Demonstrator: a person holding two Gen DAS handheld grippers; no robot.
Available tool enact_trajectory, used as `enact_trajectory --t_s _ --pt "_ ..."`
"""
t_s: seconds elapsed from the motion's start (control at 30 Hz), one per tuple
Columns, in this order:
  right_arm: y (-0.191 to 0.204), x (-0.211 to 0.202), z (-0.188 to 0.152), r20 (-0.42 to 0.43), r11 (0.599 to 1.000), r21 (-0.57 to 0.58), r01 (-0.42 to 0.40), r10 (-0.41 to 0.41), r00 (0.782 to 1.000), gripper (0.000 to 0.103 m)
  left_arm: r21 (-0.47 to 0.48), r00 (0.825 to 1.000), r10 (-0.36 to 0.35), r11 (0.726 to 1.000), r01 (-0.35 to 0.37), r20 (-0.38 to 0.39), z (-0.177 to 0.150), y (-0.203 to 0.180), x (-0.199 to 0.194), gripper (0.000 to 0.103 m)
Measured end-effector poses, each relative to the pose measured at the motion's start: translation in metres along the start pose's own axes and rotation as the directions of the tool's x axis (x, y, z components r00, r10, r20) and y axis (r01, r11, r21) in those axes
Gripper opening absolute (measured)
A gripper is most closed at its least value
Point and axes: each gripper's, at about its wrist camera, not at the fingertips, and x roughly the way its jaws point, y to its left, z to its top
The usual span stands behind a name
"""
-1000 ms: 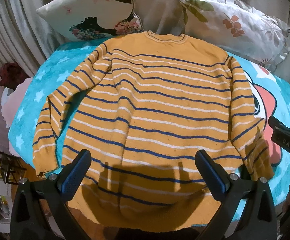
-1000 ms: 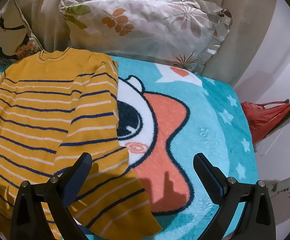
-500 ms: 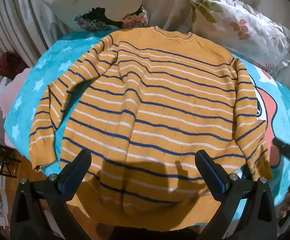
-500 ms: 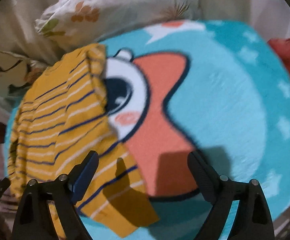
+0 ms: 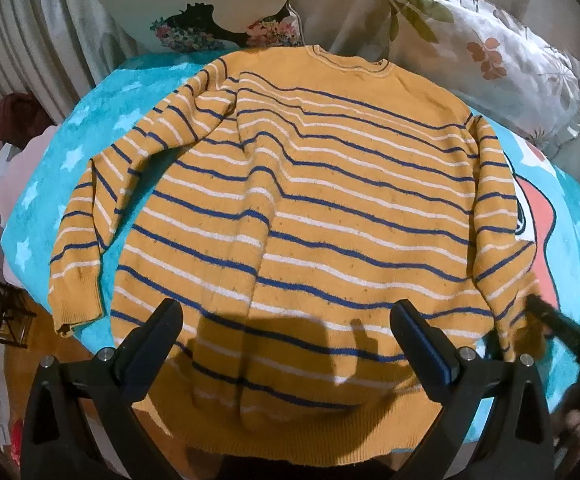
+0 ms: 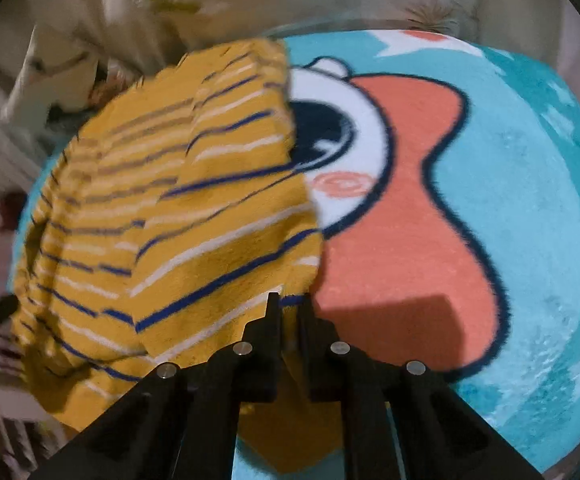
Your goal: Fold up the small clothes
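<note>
Bedroom: pillows (image 5: 490,40); fleece blanket (image 6: 510,200)

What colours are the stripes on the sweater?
The sweater is mustard yellow with dark blue and white stripes, clearest in the left wrist view.

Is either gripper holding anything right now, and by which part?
The right gripper is shut on the sweater, pinching its sleeve near the cuff end. The left gripper is open above the hem, holding nothing.

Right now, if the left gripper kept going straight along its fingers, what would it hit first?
Most likely the lower body of the striped sweater, which fills the space ahead of the open left gripper. Nothing appears to lie in between, though depth is hard to judge.
</note>
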Motion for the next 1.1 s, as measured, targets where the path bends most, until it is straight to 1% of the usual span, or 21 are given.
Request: enact_trajectory --t_s 0.07,0.1,0.17,0.2,0.23,0.3,0.33,0.37,0.4,0.43,0.47,0.5,0.53,0.63,0.7,0.77,0.83,0.9,1.03,1.1 --pt "-0.017 -0.012 0.006 0.027 0.999 0.033 0.043 -0.044 0.999 0.008 0.000 1.000 0.003 1.000 -0.003 0.005 0.001 0.000 0.000 0.103" --pt "-0.028 -0.019 0.010 0.042 0.996 0.052 0.077 -0.080 0.996 0.008 -0.001 1.000 0.004 1.000 -0.004 0.007 0.001 0.000 0.000 0.103" --pt "-0.060 -0.035 0.019 0.069 0.979 0.111 0.170 -0.178 0.982 0.008 -0.006 1.000 0.004 1.000 -0.004 0.007 0.001 0.001 0.000 0.103" --pt "-0.075 -0.041 0.024 0.076 0.966 0.139 0.220 -0.232 0.970 0.008 -0.009 1.000 0.004 1.000 -0.004 0.007 0.001 0.001 0.000 0.103" --pt "-0.095 -0.050 0.030 0.083 0.936 0.172 0.306 -0.323 0.943 0.008 -0.010 1.000 0.003 1.000 -0.003 0.006 0.000 0.001 -0.001 0.103" --pt "-0.118 -0.058 0.036 0.075 0.894 0.204 0.398 -0.420 0.905 0.008 -0.007 1.000 0.000 1.000 0.000 0.005 0.000 0.000 -0.003 0.103" --pt "-0.130 -0.062 0.039 0.058 0.868 0.225 0.442 -0.465 0.883 0.011 -0.003 1.000 0.000 1.000 0.000 0.008 0.000 -0.001 -0.005 0.103" --pt "-0.137 -0.065 0.041 0.052 0.856 0.242 0.457 -0.482 0.875 0.012 0.002 1.000 0.003 1.000 -0.003 0.014 -0.001 -0.002 -0.007 0.103" --pt "-0.142 -0.069 0.042 0.053 0.851 0.263 0.455 -0.483 0.874 0.014 0.008 1.000 0.006 1.000 -0.006 0.019 -0.001 -0.003 -0.010 0.103" --pt "-0.146 -0.072 0.042 0.055 0.846 0.276 0.457 -0.488 0.871 0.025 0.018 0.999 0.012 1.000 -0.013 0.030 -0.002 -0.005 -0.013 0.103" --pt "-0.146 -0.074 0.043 0.057 0.837 0.285 0.466 -0.501 0.864 0.040 0.027 0.999 0.019 0.999 -0.020 0.039 -0.002 -0.006 -0.015 0.103" --pt "-0.144 -0.077 0.043 0.067 0.834 0.294 0.467 -0.506 0.860 0.046 0.039 0.998 0.027 0.999 -0.029 0.053 -0.002 -0.008 -0.019 0.103" --pt "-0.142 -0.079 0.043 0.076 0.835 0.299 0.461 -0.503 0.861 0.052 0.044 0.998 0.029 0.998 -0.032 0.060 -0.002 -0.008 -0.020 0.103" --pt "-0.133 -0.088 0.041 0.099 0.844 0.298 0.447 -0.493 0.864 0.054 0.057 0.997 0.023 0.998 -0.027 0.079 0.000 -0.009 -0.025 0.103" --pt "-0.119 -0.090 0.042 0.120 0.851 0.278 0.445 -0.490 0.863 0.057 0.066 0.996 0.014 0.998 -0.020 0.084 0.002 -0.009 -0.026 0.103" --pt "-0.104 -0.092 0.043 0.142 0.857 0.266 0.441 -0.487 0.862 0.063 0.074 0.996 0.010 0.997 -0.016 0.085 0.004 -0.006 -0.025 0.103" --pt "-0.088 -0.092 0.045 0.161 0.873 0.255 0.416 -0.462 0.872 0.064 0.077 0.997 0.004 0.997 -0.010 0.083 0.007 0.000 -0.023 0.103" --pt "-0.070 -0.089 0.048 0.173 0.884 0.239 0.403 -0.447 0.878 0.064 0.072 0.997 -0.004 0.997 -0.002 0.082 0.010 0.009 -0.021 0.103" --pt "-0.027 -0.079 0.051 0.183 0.900 0.199 0.387 -0.422 0.888 0.064 0.058 0.996 -0.018 0.998 0.013 0.082 0.020 0.036 -0.017 0.103" --pt "0.000 -0.073 0.051 0.180 0.912 0.173 0.373 -0.402 0.898 0.065 0.050 0.996 -0.023 0.999 0.019 0.086 0.024 0.051 -0.015 0.103"
